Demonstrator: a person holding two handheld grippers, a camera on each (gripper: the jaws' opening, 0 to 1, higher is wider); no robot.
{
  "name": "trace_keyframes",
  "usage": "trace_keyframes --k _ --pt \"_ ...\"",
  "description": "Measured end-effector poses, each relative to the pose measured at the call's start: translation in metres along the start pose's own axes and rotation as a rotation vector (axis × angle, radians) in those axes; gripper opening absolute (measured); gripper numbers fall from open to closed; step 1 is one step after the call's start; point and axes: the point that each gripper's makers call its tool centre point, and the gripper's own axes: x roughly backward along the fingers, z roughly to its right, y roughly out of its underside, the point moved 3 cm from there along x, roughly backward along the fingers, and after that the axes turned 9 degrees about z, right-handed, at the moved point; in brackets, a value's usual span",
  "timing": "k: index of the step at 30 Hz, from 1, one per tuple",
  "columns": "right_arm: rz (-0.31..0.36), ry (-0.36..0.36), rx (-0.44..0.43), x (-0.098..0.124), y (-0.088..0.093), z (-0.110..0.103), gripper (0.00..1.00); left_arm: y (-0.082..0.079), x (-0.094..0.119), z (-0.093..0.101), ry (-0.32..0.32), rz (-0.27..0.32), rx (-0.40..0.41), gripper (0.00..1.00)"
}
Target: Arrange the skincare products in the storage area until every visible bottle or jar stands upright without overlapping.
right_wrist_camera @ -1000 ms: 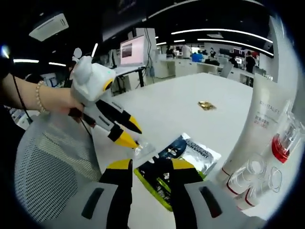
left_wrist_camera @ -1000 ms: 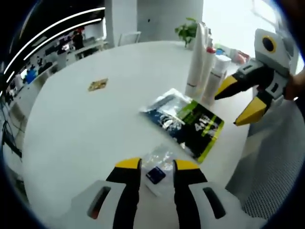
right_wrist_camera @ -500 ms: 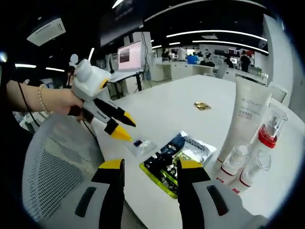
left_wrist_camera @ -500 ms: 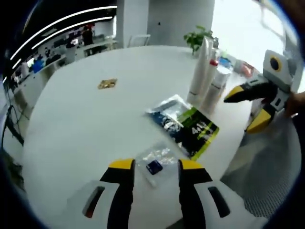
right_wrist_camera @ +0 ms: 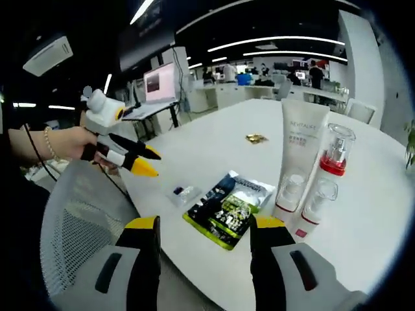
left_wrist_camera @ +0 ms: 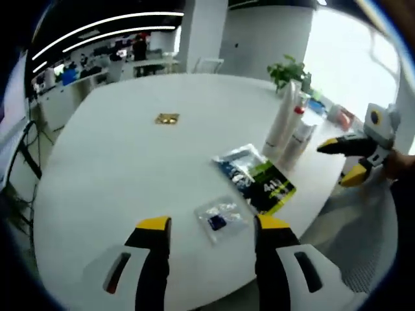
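On the round white table (left_wrist_camera: 123, 168) a tall white tube (right_wrist_camera: 299, 155) stands upright beside a clear pump bottle with a red collar (right_wrist_camera: 335, 152). Two small clear bottles (right_wrist_camera: 312, 202) stand in front of them. The same group (left_wrist_camera: 285, 129) appears at the far right in the left gripper view. A black and green foil pack (right_wrist_camera: 228, 207) (left_wrist_camera: 258, 179) lies flat near the table's edge, with a small clear sachet (left_wrist_camera: 219, 220) (right_wrist_camera: 183, 192) beside it. My left gripper (left_wrist_camera: 213, 227) (right_wrist_camera: 149, 163) is open and holds nothing, off the table's edge. My right gripper (right_wrist_camera: 205, 223) (left_wrist_camera: 340, 162) is open and holds nothing, back from the pack.
A small gold sachet (left_wrist_camera: 167, 118) (right_wrist_camera: 256, 138) lies alone mid-table. A grey mesh chair (right_wrist_camera: 78, 214) stands at the near edge under both grippers. A potted plant (left_wrist_camera: 288, 68) is behind the bottles. Desks and screens fill the room beyond.
Both grippers have drawn back from the table and away from the sachet and foil pack, with their jaws a little wider apart. The products have not moved.
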Motion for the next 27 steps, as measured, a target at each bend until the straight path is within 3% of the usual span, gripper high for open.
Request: trace_keyframes --k 9,17,21,27 --pt "0.010 0.108 -0.058 0.008 -0.001 0.017 0.73 -0.001 0.024 -0.016 -0.037 0.013 0.024 0.57" --pt "0.021 0.191 -0.132 0.018 0.003 0.031 0.78 -0.007 0.044 -0.025 -0.056 0.044 0.028 0.64" --pt "0.019 0.225 -0.149 0.019 0.004 0.035 0.85 -0.005 0.045 -0.028 -0.065 0.044 0.023 0.77" --pt "0.008 0.238 -0.153 0.020 0.006 0.037 0.90 0.000 0.047 -0.031 -0.065 0.026 0.032 0.82"
